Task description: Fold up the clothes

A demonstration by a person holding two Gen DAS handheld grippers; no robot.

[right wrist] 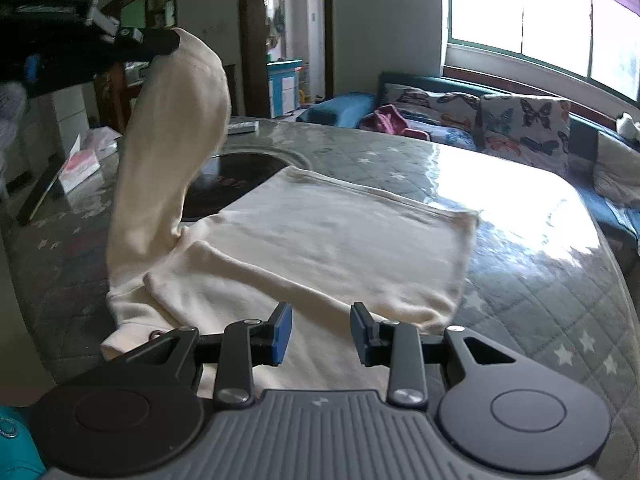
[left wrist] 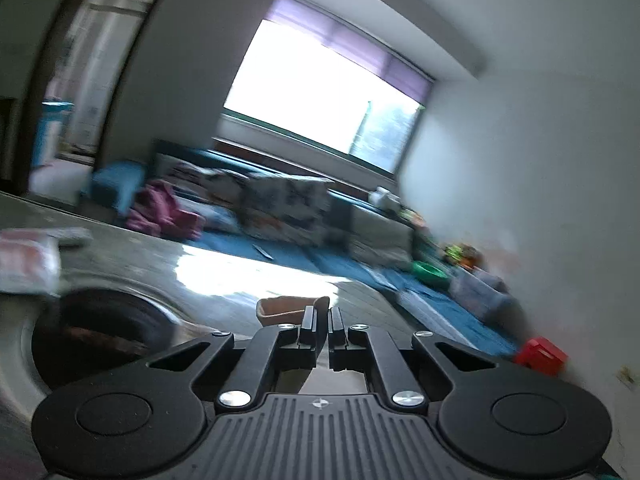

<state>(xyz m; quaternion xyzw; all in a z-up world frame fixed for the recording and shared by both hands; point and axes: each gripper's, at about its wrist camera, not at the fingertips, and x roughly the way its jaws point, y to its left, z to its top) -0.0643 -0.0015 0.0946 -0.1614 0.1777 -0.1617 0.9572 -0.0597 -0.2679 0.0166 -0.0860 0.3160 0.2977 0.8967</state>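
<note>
Left gripper point(right wrist: 176, 42) pinches cream garment's point(right wrist: 320, 240) sleeve point(right wrist: 176, 140) aloft — right gripper point(right wrist: 320, 330) gapes

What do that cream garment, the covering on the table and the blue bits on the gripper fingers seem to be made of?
The cream garment looks like soft matte knit, probably cotton: it drapes limply where the left gripper lifts its sleeve. The grey star-printed table cover seems quilted fabric under clear glossy plastic or glass, since window glare mirrors off it. The right gripper's blue pads look rubbery and dull.

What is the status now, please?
Left tool shut on sleeve, lifted off table. Right tool open above cream shirt, holding nothing. Nothing in the way.
</note>
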